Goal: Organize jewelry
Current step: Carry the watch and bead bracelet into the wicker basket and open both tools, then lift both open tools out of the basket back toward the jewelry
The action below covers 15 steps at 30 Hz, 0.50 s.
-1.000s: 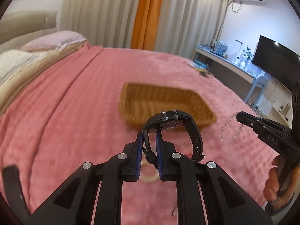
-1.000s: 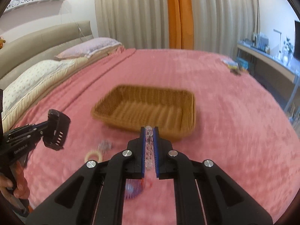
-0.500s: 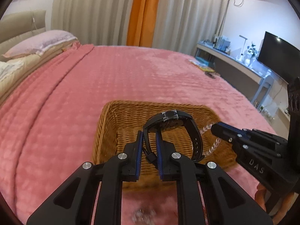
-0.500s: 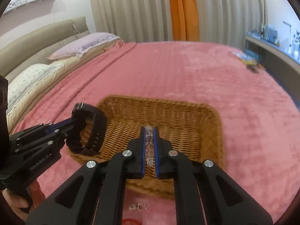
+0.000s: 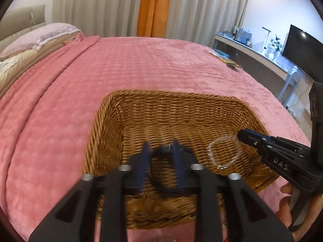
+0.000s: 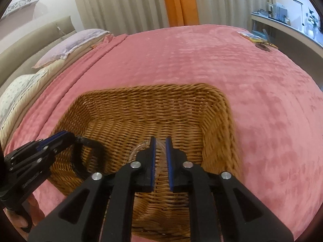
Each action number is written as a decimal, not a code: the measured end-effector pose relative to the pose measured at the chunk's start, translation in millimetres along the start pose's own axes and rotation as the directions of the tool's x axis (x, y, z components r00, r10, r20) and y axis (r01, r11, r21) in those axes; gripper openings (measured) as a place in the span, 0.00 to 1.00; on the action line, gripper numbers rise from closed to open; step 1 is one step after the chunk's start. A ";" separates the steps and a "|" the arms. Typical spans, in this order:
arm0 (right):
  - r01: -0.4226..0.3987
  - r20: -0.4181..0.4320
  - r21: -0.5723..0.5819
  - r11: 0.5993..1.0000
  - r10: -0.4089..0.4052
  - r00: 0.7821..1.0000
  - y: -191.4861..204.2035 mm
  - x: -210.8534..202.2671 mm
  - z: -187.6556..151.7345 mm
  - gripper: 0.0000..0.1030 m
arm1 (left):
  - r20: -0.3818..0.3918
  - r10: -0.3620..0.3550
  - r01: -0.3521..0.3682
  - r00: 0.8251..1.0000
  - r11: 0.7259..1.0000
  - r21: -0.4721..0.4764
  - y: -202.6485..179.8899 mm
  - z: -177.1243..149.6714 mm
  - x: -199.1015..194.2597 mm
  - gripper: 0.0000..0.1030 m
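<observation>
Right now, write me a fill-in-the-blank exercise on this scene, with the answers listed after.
1. Both grippers hover over a woven ____ on the pink blanket.
2. The left gripper is open around a ____ watch.
3. The right gripper, also open, is above a clear beaded ____.
4. The curtain strip between the beige drapes is ____.

Answers: basket; black; bracelet; orange

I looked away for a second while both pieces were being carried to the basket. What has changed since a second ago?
Both tools moved forward over the basket and opened. The left tool let go of the black watch, the right tool let go of the clear bead bracelet; both pieces now lie in the basket. The basket itself stayed put on the pink bedspread.
</observation>
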State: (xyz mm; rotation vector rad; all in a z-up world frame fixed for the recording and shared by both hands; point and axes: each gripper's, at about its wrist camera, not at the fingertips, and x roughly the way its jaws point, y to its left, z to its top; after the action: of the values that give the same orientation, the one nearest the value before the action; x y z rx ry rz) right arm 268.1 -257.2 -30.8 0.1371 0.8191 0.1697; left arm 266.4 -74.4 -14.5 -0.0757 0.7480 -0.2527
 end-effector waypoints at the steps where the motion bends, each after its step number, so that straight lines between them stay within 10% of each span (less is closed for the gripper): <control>1: 0.001 0.009 0.001 1.000 -0.001 1.000 -0.3 -4.1 -0.3 0.19 | 0.011 -0.005 0.005 1.000 1.000 -0.004 0.4 -0.2 -4.9 0.40; 4: 0.012 0.046 0.004 1.000 -0.012 0.999 -0.7 -20.9 -1.4 0.46 | 0.027 -0.026 0.026 0.999 1.000 -0.007 0.6 -2.0 -22.3 0.40; 15: -0.036 0.190 -0.071 0.997 0.049 0.980 30.4 -144.5 -30.3 0.46 | 0.208 -0.117 0.110 0.971 0.993 0.045 -14.4 -23.8 -157.3 0.41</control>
State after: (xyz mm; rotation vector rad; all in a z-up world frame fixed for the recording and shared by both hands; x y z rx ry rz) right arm 145.9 -255.1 57.5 0.1057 0.6175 0.2206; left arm 136.5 -47.9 74.7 -0.1124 0.5292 -0.3606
